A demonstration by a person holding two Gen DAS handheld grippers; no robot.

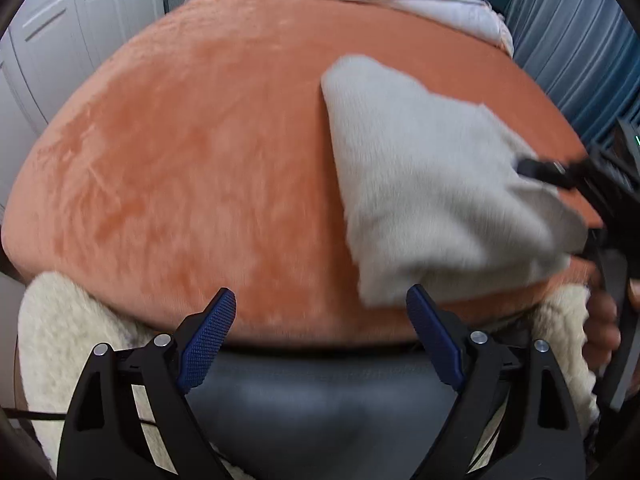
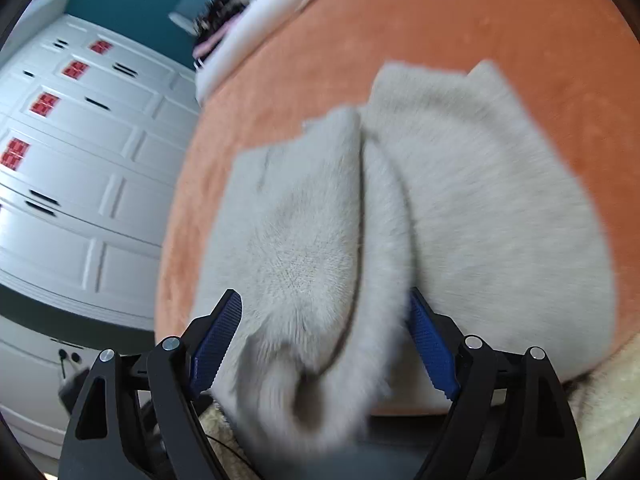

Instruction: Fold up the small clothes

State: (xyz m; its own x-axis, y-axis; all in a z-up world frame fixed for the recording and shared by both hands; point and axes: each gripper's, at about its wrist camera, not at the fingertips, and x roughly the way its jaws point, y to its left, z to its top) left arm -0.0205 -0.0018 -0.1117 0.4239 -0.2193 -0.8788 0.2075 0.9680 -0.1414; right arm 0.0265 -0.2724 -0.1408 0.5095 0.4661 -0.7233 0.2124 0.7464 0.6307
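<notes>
Grey garment (image 2: 460,200) lies folded on the orange blanket (image 1: 200,160). Left gripper (image 1: 320,312) jaws released, beside the garment; right gripper (image 2: 326,316) jaws released, garment loose between.

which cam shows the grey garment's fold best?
Right wrist. The grey garment fills that frame, with the crease between its two halves running up from between the open right gripper. Left wrist shows only one blurred side of it, at the right edge of the orange blanket, crease hidden.

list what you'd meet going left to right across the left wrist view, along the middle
white cupboard doors → orange blanket → grey garment → right gripper
</notes>
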